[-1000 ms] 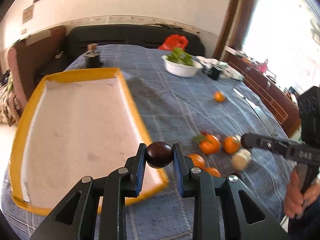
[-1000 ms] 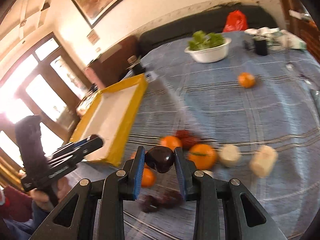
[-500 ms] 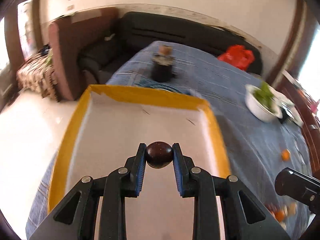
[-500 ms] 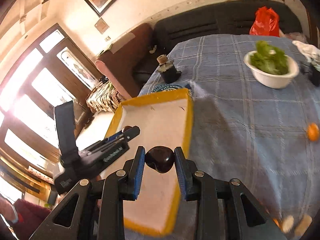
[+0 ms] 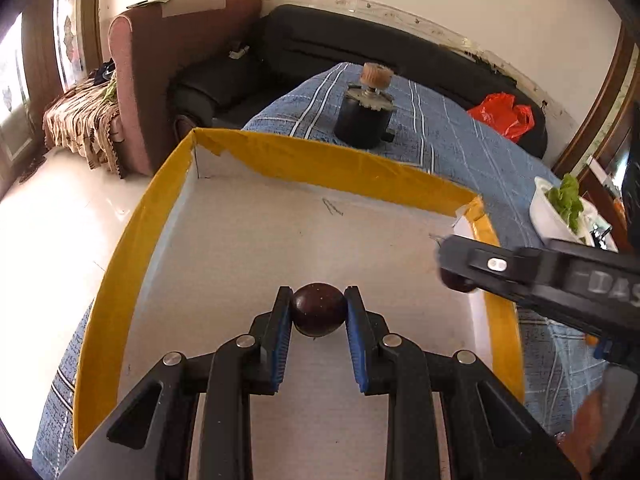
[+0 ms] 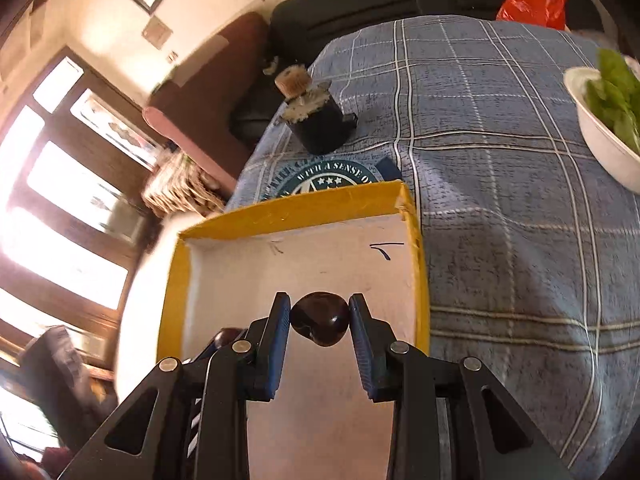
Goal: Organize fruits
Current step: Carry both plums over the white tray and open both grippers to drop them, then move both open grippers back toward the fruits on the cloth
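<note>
While both my hands hang over the tray (image 5: 132, 264), each gripper has a dark fruit pinched between its blue pads. My left gripper (image 5: 319, 316) is nearly closed on a round, dark brown fruit (image 5: 318, 314), the pads pressing it from both sides, and it sits above the tray's pale floor near the middle. My right gripper (image 6: 320, 320) is likewise narrowed around a glossy dark fruit (image 6: 322, 322), a little lopsided in shape, with both pads touching it; it is over the tray close to the right-hand wall. From the left wrist view my right gripper reaches in from the right across that yellow wall, its tip blurred, with something dark under it that I cannot make out clearly. The tray is a shallow box with yellow walls and a scuffed white bottom, lying on the desk (image 6: 500, 200), which is covered by a blue checked cloth. Beyond the tray's far wall stands a black pot (image 5: 363, 122) with a cork-like knob on top. Further right is a white bowl (image 6: 604, 148) of green leaves, and at the desk's far edge a red bag (image 5: 502, 116) rests against a black sofa (image 5: 320, 48).
</note>
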Tool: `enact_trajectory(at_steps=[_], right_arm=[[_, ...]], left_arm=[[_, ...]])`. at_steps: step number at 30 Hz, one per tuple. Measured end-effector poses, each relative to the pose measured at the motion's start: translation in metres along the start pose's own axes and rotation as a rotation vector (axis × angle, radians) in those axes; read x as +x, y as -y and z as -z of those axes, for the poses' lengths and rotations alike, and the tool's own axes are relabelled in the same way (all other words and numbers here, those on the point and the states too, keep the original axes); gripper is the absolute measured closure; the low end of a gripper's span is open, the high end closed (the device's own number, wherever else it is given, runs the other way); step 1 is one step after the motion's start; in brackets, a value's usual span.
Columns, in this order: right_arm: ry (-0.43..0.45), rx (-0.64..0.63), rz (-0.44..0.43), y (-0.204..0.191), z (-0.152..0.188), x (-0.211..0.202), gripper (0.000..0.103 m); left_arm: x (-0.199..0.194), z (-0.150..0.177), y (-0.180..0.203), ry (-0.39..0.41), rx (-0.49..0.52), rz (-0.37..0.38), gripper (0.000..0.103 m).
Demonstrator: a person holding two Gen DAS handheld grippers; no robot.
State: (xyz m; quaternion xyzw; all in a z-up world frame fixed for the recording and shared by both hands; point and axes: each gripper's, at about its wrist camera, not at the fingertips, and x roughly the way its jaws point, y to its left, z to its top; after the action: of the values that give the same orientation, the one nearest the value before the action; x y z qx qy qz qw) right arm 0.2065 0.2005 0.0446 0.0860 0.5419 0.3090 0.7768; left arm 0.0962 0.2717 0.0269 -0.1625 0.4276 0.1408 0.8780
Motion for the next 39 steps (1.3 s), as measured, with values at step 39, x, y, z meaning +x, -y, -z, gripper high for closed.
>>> enact_trajectory(at_steps=[39], right_arm=[[0.209, 0.011, -0.073, 0.078, 0.038, -0.148, 0.054]], left_arm=[[-0.051, 0.010, 0.021, 0.205, 0.043, 0.137, 0.047]])
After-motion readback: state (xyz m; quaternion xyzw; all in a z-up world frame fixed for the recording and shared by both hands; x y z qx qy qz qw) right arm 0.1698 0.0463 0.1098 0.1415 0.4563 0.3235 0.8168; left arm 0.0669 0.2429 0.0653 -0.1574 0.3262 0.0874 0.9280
